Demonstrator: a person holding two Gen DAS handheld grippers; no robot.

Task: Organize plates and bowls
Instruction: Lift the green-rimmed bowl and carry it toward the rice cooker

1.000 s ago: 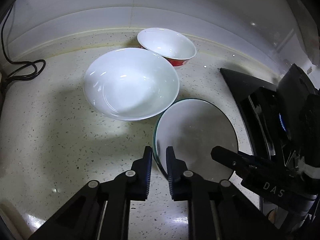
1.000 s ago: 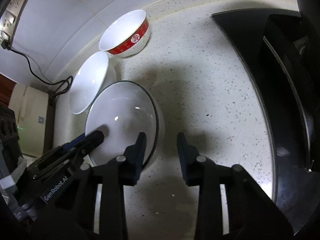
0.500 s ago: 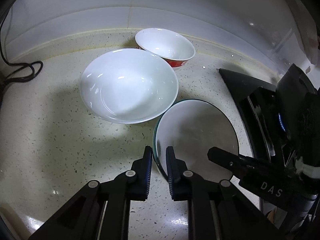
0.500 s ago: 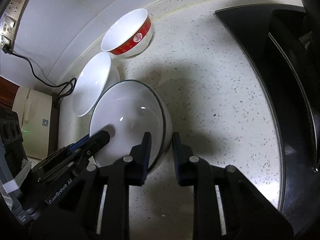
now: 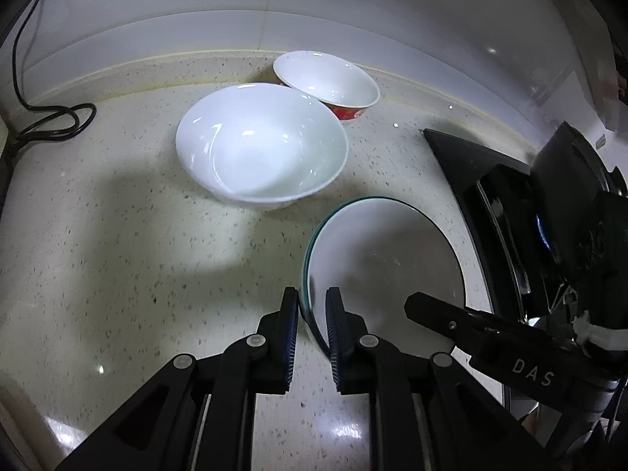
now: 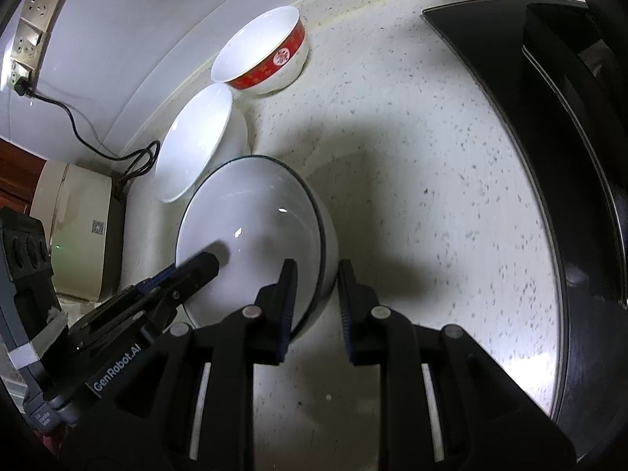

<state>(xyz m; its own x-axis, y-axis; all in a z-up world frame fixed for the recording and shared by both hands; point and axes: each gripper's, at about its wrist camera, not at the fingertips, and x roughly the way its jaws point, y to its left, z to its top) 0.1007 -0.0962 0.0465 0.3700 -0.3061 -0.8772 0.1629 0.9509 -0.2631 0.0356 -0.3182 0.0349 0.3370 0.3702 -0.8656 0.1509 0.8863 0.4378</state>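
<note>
A white bowl with a thin green rim (image 5: 384, 251) (image 6: 255, 227) is held between both grippers. My left gripper (image 5: 312, 314) is shut on its left rim. My right gripper (image 6: 314, 286) is shut on its right rim; one finger (image 5: 439, 310) shows inside the bowl in the left wrist view. A plain white bowl (image 5: 261, 157) (image 6: 196, 141) stands on the speckled counter (image 5: 117, 243) beyond it. A white bowl with a red band (image 5: 327, 82) (image 6: 263, 55) stands by the back wall.
A black stove (image 5: 502, 196) (image 6: 569, 157) lies to the right. A black cable (image 5: 51, 121) lies at the far left, leading to a wall socket (image 6: 27, 39). A cream appliance (image 6: 74, 227) stands at the left.
My right gripper closed onto the green-rimmed bowl's rim. The green-rimmed bowl has come away from the plain white bowl, which now sits farther off in the left wrist view.
</note>
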